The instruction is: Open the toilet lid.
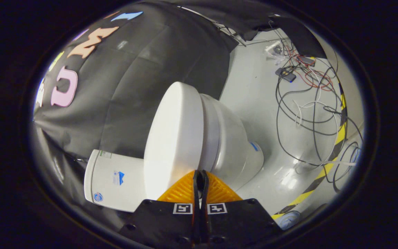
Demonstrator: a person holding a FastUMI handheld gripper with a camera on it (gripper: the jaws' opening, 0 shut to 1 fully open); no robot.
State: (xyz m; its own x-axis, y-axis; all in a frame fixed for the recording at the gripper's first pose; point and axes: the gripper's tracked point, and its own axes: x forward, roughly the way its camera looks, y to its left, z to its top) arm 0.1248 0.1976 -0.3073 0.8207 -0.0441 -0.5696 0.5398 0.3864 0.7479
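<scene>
The white toilet stands on the grey floor, and the view is rolled so the floor lies to the right. Its oval lid [173, 138] lies flat down on the seat and bowl [231, 145]. The tank [114, 180] sits behind the lid, against the black cloth wall. My gripper [200, 173] is shut, its two fingers pressed together with nothing visible between them. The tips rest at the lid's near rim, right at the seam where the lid meets the seat. Whether they touch the rim I cannot tell.
Several black, red and white cables [309, 103] sprawl over the grey floor beyond the bowl, with a small device [285, 75] among them. A yellow-and-black tape strip [327, 169] runs along the floor's edge. The black cloth wall [143, 69] hangs close behind the tank.
</scene>
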